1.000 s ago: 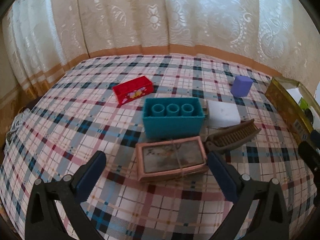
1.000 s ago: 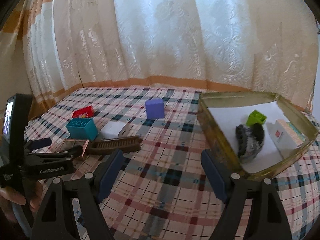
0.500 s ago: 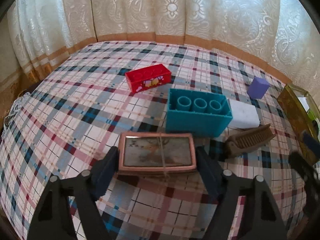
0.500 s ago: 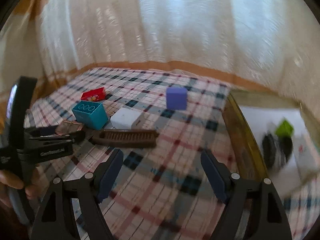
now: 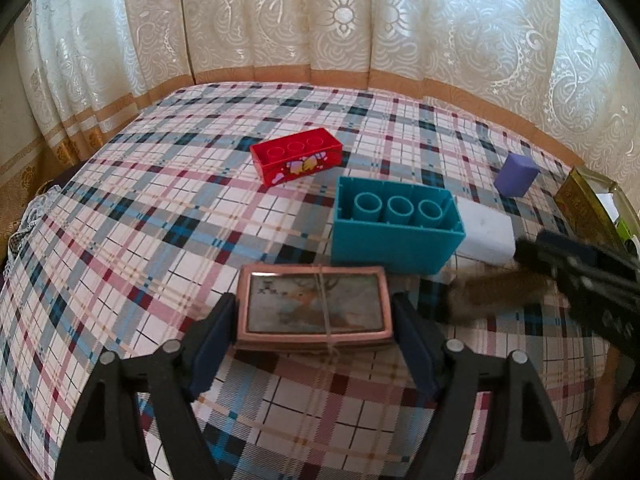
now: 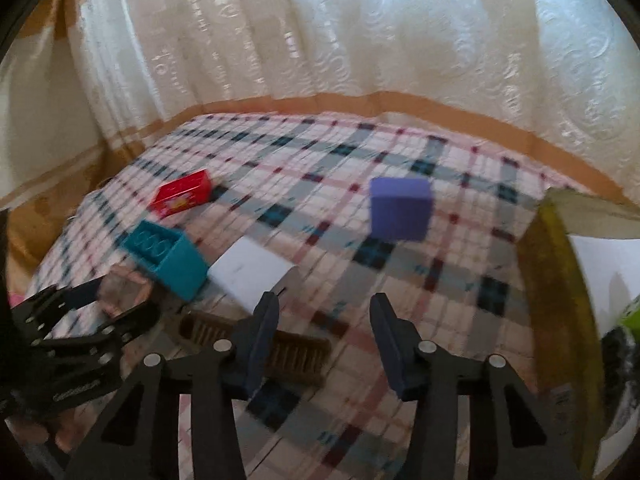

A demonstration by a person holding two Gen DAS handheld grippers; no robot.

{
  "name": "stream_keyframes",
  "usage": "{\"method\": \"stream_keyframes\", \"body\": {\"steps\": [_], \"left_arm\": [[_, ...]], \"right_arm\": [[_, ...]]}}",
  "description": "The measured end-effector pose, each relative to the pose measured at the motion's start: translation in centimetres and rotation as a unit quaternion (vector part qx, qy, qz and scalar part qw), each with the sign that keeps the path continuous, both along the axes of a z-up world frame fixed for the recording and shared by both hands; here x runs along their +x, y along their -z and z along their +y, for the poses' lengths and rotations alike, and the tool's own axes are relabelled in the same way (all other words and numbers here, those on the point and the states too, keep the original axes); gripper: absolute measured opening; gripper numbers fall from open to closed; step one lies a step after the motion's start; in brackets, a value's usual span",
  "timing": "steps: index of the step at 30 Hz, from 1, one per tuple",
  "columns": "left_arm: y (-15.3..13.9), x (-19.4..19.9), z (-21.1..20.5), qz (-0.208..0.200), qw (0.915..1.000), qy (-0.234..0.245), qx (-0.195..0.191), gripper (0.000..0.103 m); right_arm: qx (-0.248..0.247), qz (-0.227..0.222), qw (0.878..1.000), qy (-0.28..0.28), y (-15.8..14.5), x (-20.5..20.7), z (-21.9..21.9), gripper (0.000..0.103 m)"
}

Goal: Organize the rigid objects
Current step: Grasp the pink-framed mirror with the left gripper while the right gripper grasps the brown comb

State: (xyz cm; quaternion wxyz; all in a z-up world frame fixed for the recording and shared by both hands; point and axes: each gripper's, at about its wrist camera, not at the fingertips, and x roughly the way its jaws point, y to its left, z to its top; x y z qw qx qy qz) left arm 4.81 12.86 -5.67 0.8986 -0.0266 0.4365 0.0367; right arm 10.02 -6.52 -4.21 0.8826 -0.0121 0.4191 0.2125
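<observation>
I see a matt woven plaid cloth (image 5: 160, 240) over the counter, and lacy, faintly shiny curtains (image 5: 320, 20) behind. The teal block (image 5: 394, 236) and red block (image 5: 298, 156) look like smooth, slightly glossy plastic. The small pink-rimmed tin (image 5: 314, 306) has a glossy, worn lid. My claw's fingers (image 5: 210, 344) look matt dark blue.
</observation>
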Motion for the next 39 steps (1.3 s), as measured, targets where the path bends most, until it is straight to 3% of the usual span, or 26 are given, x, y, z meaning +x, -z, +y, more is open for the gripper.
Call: {"method": "stream_keyframes", "body": {"steps": [2,5,8,11,17,26,33,39], "left_arm": [[0.0,0.0,0.0,0.0,1.0,0.0,0.0,0.077],[0.0,0.0,0.0,0.0,1.0,0.0,0.0,0.077],[0.0,0.0,0.0,0.0,1.0,0.0,0.0,0.077],[0.0,0.0,0.0,0.0,1.0,0.0,0.0,0.077],[0.0,0.0,0.0,0.0,1.0,0.0,0.001,0.077],[0.0,0.0,0.0,0.0,1.0,0.0,0.001,0.077],[0.0,0.0,0.0,0.0,1.0,0.0,0.001,0.077],[0.0,0.0,0.0,0.0,1.0,0.0,0.001,0.077]], "right_arm": [[0.022,0.04,0.998,-0.032,0.2,-0.6,0.0,0.051],[0.0,0.065,0.994,-0.083,-0.2,-3.1,0.4,0.051],[-0.014,0.06,0.99,-0.128,-0.5,-5.8,0.7,0.051],[-0.027,0.029,0.991,-0.126,-0.8,-6.9,0.8,0.051],[0.007,0.031,0.992,-0.121,-0.4,-7.2,2.5,0.051],[-0.084,-0.023,0.987,-0.138,0.5,-10.1,6.5,0.051],[-0.081,-0.029,0.988,-0.129,0.6,-10.4,6.2,0.05],[-0.079,-0.028,0.988,-0.131,0.5,-10.6,6.2,0.031]]}}
